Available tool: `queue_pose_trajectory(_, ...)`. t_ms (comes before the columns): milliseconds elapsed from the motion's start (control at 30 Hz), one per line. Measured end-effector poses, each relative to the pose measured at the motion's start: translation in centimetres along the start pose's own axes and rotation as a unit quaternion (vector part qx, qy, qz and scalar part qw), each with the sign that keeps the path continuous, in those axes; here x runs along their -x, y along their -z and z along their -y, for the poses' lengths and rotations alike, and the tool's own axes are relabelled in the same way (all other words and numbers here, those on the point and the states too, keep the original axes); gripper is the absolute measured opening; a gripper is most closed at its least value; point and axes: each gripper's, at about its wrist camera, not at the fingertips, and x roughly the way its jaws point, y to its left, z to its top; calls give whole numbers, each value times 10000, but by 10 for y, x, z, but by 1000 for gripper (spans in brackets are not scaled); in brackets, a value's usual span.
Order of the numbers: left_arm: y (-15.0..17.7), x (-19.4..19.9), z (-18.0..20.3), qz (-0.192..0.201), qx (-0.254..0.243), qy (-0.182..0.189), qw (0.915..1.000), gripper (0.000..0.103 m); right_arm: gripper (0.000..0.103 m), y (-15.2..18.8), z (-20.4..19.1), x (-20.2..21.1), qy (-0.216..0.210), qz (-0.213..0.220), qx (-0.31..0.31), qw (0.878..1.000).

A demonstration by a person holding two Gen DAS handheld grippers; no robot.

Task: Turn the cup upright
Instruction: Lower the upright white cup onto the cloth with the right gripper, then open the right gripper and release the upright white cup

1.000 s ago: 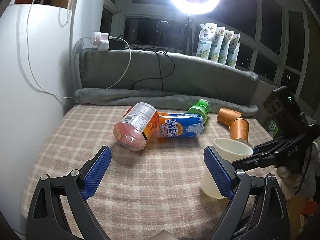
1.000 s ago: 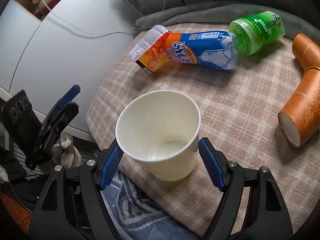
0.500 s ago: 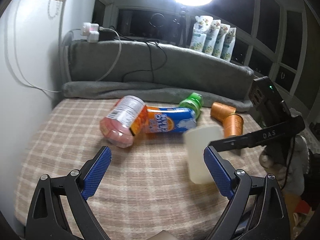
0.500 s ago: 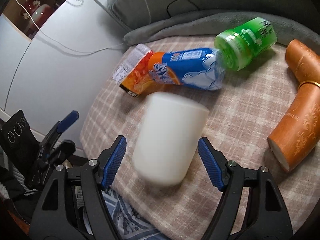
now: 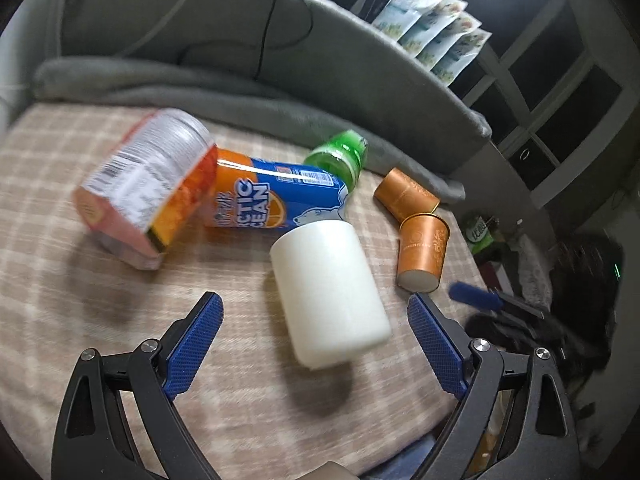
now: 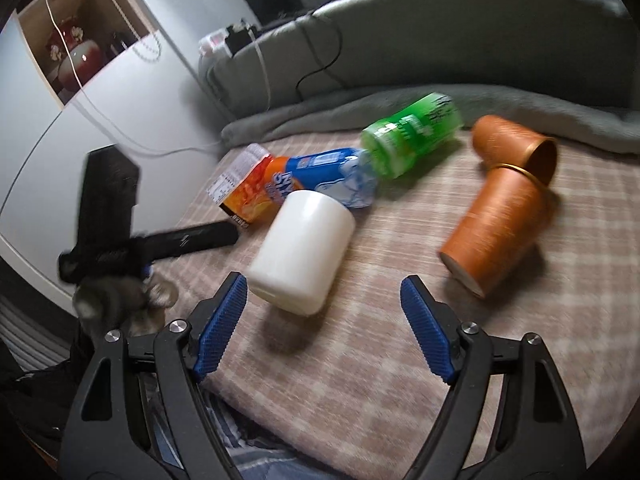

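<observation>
A white paper cup (image 5: 330, 290) lies on its side on the plaid cloth, its closed base pointing at the blue bottle; it also shows in the right wrist view (image 6: 302, 254). My left gripper (image 5: 316, 346) is open and empty, its blue pads on either side of the cup's near end, not touching. My right gripper (image 6: 324, 328) is open and empty just in front of the cup, its left pad close to the cup's wider end. The right gripper's blue fingertip (image 5: 474, 296) shows at the right edge of the cloth.
A pink-orange jar (image 5: 144, 188), a blue bottle (image 5: 276, 200) and a green-capped bottle (image 5: 340, 156) lie in a row behind the cup. Two orange cups (image 6: 508, 204) lie to the right. A grey blanket (image 5: 240, 92) borders the far side; the table's near edge (image 6: 320, 432) is close.
The white cup stood upright in my right gripper a second ago; now it lies on its side on the cloth, released. Both grippers have shifted and tilted, and the left now frames the cup.
</observation>
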Motion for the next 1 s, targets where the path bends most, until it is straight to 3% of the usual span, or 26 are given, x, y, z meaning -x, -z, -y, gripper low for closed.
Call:
queue_pose_trajectory(400, -17, -49, -10, -693, 693, 224, 9949, 91, 82, 29, 15, 56, 348, 679, -484, 9959)
queue_pose_trajectory(733, -23, -65, -9, -894, 653, 178, 9937, 82, 82, 34, 18, 59, 506, 721, -519, 9948)
queue_pose_trajectory(833, -24, -70, -9, -979, 653, 180, 9929, 75, 82, 34, 18, 59, 591, 741, -504, 9942)
queue_pose_trajectory(1000, -23, -70, -6, -970, 554, 144, 9936, 75, 82, 34, 24, 61, 658, 783, -619, 9928)
